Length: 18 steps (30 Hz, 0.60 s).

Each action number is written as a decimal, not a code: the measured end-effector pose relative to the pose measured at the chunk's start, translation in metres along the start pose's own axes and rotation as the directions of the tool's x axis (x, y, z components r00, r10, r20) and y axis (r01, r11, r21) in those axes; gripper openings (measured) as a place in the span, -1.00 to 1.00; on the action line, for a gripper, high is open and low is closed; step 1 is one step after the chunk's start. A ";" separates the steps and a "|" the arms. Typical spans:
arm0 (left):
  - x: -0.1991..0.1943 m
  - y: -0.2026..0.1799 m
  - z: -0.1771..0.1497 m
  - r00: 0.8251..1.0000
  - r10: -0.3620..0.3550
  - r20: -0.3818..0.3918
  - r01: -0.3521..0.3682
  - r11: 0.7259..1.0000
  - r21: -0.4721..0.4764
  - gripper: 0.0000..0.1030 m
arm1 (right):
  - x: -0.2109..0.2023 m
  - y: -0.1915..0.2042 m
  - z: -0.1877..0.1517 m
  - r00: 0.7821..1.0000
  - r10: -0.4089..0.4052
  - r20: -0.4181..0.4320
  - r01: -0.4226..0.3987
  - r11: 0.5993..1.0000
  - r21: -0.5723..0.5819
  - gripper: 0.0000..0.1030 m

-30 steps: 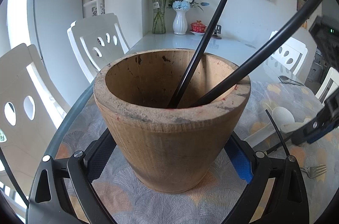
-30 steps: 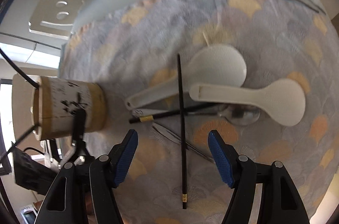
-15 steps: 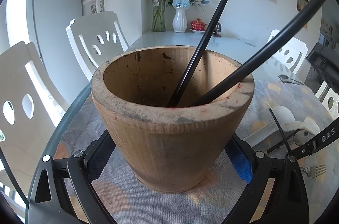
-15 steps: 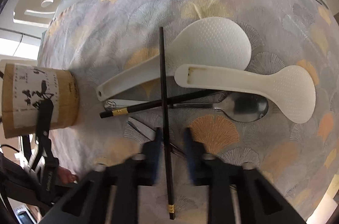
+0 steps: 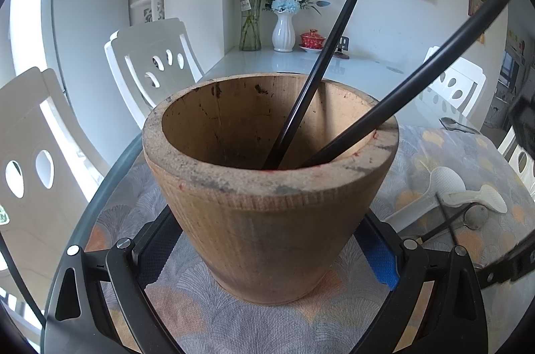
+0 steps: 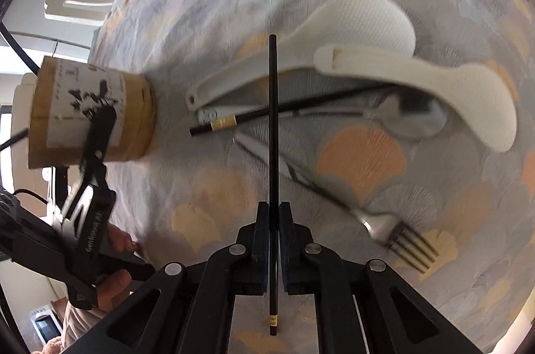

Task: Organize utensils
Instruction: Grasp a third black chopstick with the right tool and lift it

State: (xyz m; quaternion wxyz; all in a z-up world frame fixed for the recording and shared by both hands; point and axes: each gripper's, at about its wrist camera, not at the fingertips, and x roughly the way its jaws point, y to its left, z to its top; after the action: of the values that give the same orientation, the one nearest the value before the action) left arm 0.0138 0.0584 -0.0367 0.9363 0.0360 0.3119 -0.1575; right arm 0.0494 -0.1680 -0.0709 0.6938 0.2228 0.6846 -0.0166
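A wooden utensil holder (image 5: 267, 220) stands on the patterned cloth with two black chopsticks (image 5: 321, 59) leaning inside it. My left gripper (image 5: 267, 257) is shut on the holder's base, one finger on each side. In the right wrist view the same holder (image 6: 90, 113) is at the left with a finger of the left gripper (image 6: 97, 133) on it. My right gripper (image 6: 274, 210) is shut on a black chopstick (image 6: 273, 119) that points straight ahead. Beyond lie a second chopstick (image 6: 254, 116) with a gold band, two white rice paddles (image 6: 361, 22), a metal spoon (image 6: 414, 116) and a fork (image 6: 394, 230).
A person's hand (image 6: 113, 280) grips the left tool at lower left. Another spoon (image 5: 454, 123) lies far off on the cloth. White chairs (image 5: 150, 63) ring the glass table, and vases (image 5: 282, 29) with a red pot stand at its far end.
The right gripper's jaws have closed on the black chopstick and the gripper has come lower over the table. The left gripper and the holder have stayed put.
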 end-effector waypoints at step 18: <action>0.000 -0.002 0.001 1.000 0.001 -0.002 -0.001 1.000 0.001 0.88 | 0.018 0.009 -0.005 1.000 -0.008 0.014 0.009 1.000 -0.025 -0.90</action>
State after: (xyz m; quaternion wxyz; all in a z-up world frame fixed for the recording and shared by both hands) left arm 0.0139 0.0566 -0.0364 0.9359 0.0369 0.3129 -0.1574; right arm 0.0483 -0.1529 -0.0853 0.7011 0.2111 0.6810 -0.0125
